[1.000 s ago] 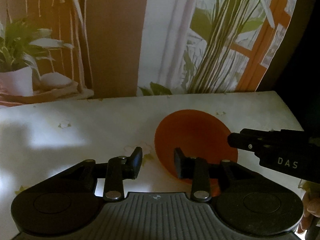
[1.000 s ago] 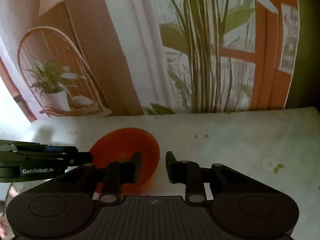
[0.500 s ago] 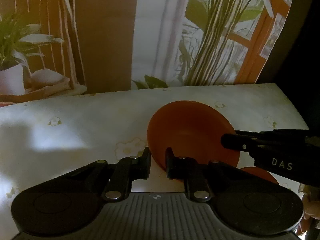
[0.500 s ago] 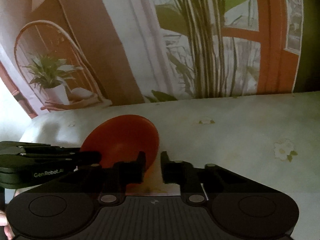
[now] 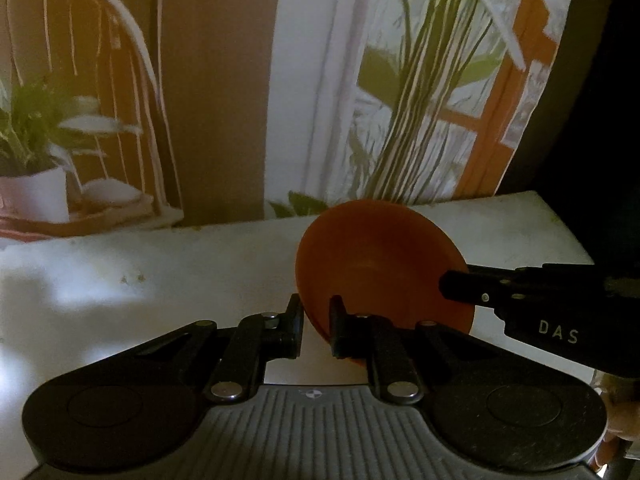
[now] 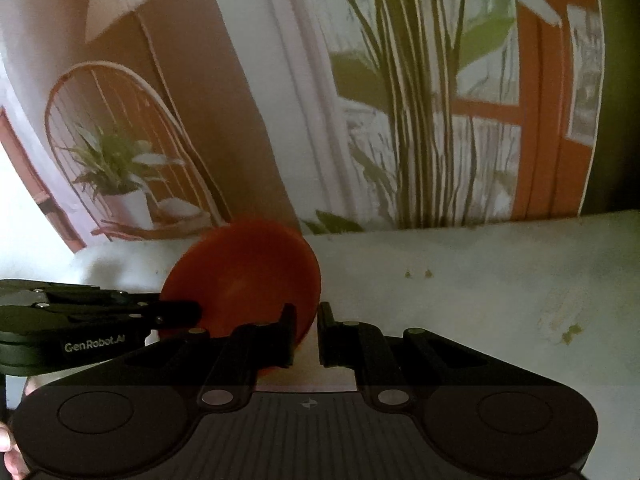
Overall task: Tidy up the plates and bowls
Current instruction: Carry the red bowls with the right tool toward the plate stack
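An orange bowl point(image 5: 380, 264) is held up off the white table point(image 5: 160, 272), tilted with its inside facing the cameras. My left gripper point(image 5: 316, 328) is shut on its left rim. My right gripper point(image 6: 307, 334) is shut on its right rim; the bowl shows in the right wrist view point(image 6: 248, 276) too. The right gripper reaches in from the right in the left wrist view point(image 5: 520, 300), and the left gripper reaches in from the left in the right wrist view point(image 6: 100, 312). Both touch the same bowl, on opposite sides.
The table has a pale flowered cloth point(image 6: 480, 280). Behind it hangs a printed backdrop of a chair, a potted plant point(image 5: 32, 168) and a window point(image 6: 440, 120). The table's right edge point(image 5: 568, 232) borders darkness.
Both grippers closed on the bowl's rim and lifted it off the table, tilting it upright. A second orange dish seen below it half a second ago is now out of view.
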